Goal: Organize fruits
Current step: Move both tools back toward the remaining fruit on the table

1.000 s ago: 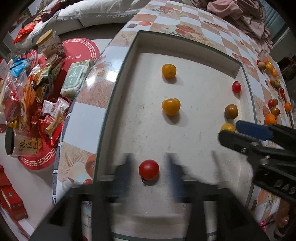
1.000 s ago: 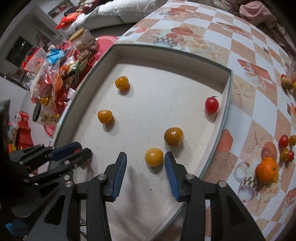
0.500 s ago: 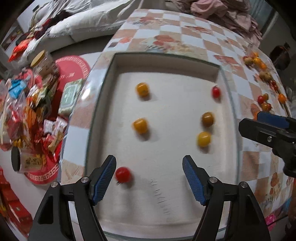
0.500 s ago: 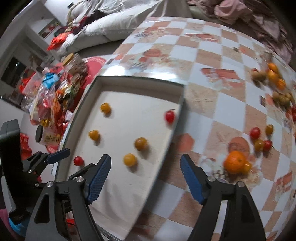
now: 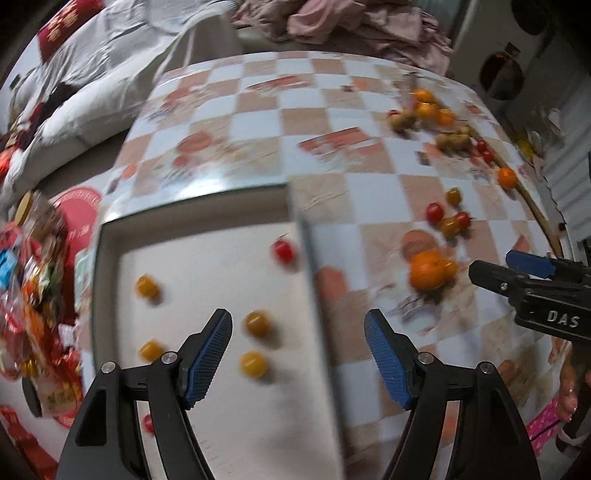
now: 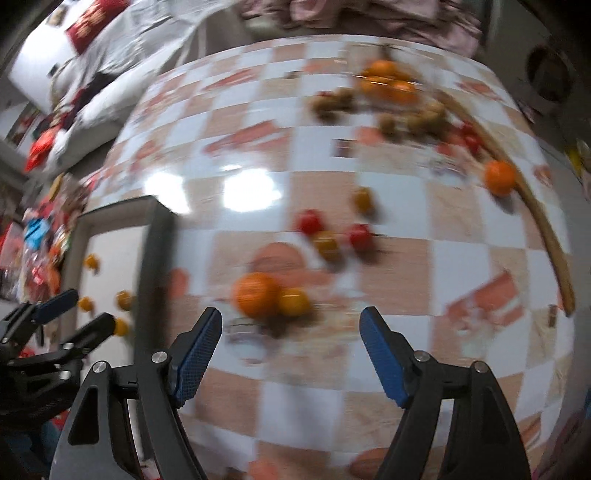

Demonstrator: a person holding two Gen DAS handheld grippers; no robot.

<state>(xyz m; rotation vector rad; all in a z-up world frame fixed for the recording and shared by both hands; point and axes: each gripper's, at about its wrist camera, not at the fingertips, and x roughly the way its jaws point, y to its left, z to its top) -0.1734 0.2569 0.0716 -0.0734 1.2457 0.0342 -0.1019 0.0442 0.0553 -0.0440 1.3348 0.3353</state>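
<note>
A shallow white tray (image 5: pixel 295 206) sits on the checkered table and holds several small yellow tomatoes (image 5: pixel 257 322) and a red one (image 5: pixel 283 250). My left gripper (image 5: pixel 297 354) is open and empty above the tray's right edge. My right gripper (image 6: pixel 290 356) is open and empty above the table, just short of an orange (image 6: pixel 255 294) with a yellow tomato (image 6: pixel 293 302) beside it. A cluster of red and yellow tomatoes (image 6: pixel 328 236) lies beyond. The orange also shows in the left wrist view (image 5: pixel 426 269). Both views are blurred.
More oranges and brown fruits (image 6: pixel 388 86) lie at the table's far side, one orange (image 6: pixel 499 177) near the right rim. Snack packets (image 5: pixel 33 295) are piled on the floor to the left. Bedding and clothes (image 5: pixel 332 22) lie behind the table.
Both grippers have swung right, away from the tray toward the loose fruit on the table. Both stay open and empty. The red tomato set down at the tray's front stays there.
</note>
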